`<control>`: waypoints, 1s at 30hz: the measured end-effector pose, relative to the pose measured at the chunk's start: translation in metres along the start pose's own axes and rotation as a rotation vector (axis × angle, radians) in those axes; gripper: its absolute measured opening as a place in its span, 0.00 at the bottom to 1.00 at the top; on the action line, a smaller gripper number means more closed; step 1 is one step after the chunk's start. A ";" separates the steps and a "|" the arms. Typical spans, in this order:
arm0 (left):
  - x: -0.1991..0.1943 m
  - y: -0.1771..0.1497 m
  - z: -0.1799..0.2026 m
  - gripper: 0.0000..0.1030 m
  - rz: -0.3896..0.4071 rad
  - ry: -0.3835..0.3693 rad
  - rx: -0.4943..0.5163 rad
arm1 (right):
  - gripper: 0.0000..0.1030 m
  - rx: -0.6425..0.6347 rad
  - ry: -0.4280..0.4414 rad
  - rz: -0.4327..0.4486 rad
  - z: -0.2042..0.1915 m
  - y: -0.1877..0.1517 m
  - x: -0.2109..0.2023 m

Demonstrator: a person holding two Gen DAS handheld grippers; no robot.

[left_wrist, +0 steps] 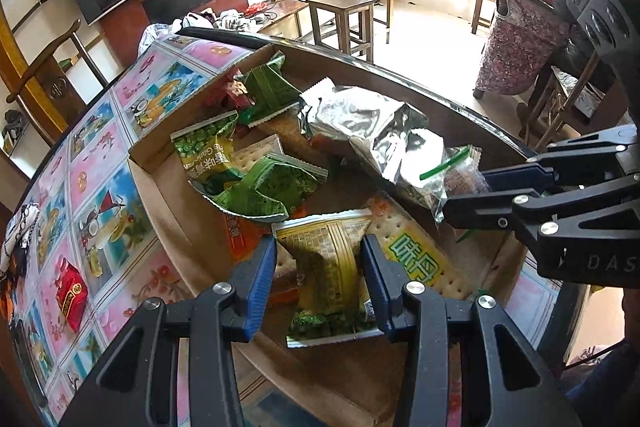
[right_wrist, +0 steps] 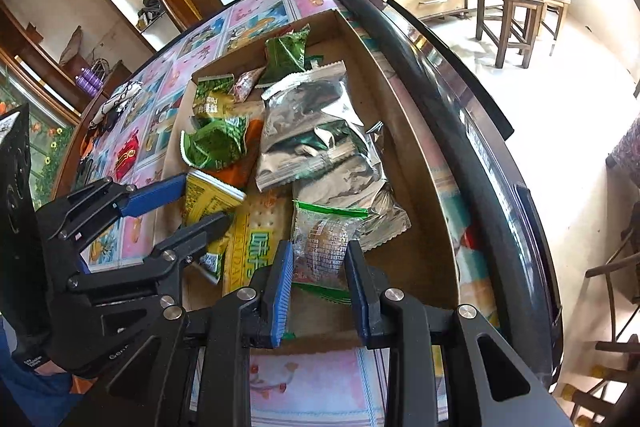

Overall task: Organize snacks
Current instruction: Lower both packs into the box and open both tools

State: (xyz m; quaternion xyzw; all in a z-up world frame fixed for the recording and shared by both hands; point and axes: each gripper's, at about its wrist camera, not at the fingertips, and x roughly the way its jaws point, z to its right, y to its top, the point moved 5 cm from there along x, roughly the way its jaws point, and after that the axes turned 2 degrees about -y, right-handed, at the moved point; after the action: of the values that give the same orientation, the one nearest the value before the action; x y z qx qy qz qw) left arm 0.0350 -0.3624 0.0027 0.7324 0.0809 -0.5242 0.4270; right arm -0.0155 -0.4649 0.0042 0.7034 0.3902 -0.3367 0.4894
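— Gripping a yellow-and-green pea packet [left_wrist: 326, 267] with the left gripper [left_wrist: 320, 267], blue pads [left_wrist: 260, 279] pressed on both sides, wrapper pinched at the waist, held over the near end of the cardboard tray [left_wrist: 160, 187].

— And on the right?

— Clamped on a clear green-trimmed cake packet [right_wrist: 320, 247] with the right gripper [right_wrist: 318, 275] — fingers [right_wrist: 280, 279] touching both edges, low over the near right part of the tray [right_wrist: 420, 187].

— Rest of the snacks?

— Piled inside the same tray. Silver foil bags [right_wrist: 320, 143] crumpled along the right side, just beyond the cake packet. Cracker pack with green lettering [right_wrist: 260, 239] lying flat between the two grippers. Green pea packets [left_wrist: 264, 187] heaped toward the far left, an orange wrapper [left_wrist: 240, 239] beneath them.

— Outside the tray?

— Red packet [left_wrist: 70, 293] lying well apart on the picture-print tablecloth [left_wrist: 100, 167], left of the tray. Cannot tell from either view whether the held packets touch the ones below.
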 end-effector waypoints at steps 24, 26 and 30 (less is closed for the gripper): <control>-0.010 0.005 0.013 0.52 0.044 -0.006 0.034 | 0.36 -0.009 -0.035 0.043 -0.015 0.018 -0.003; -0.014 0.004 0.014 0.56 0.051 -0.004 0.040 | 0.37 0.003 -0.039 0.051 -0.015 0.015 -0.008; -0.028 0.000 0.015 0.61 0.073 0.001 0.049 | 0.42 0.045 -0.044 0.068 -0.012 0.009 -0.022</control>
State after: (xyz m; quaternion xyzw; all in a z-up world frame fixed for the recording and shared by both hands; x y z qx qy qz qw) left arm 0.0122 -0.3641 0.0246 0.7453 0.0415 -0.5097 0.4278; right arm -0.0170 -0.4599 0.0304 0.7196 0.3476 -0.3440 0.4930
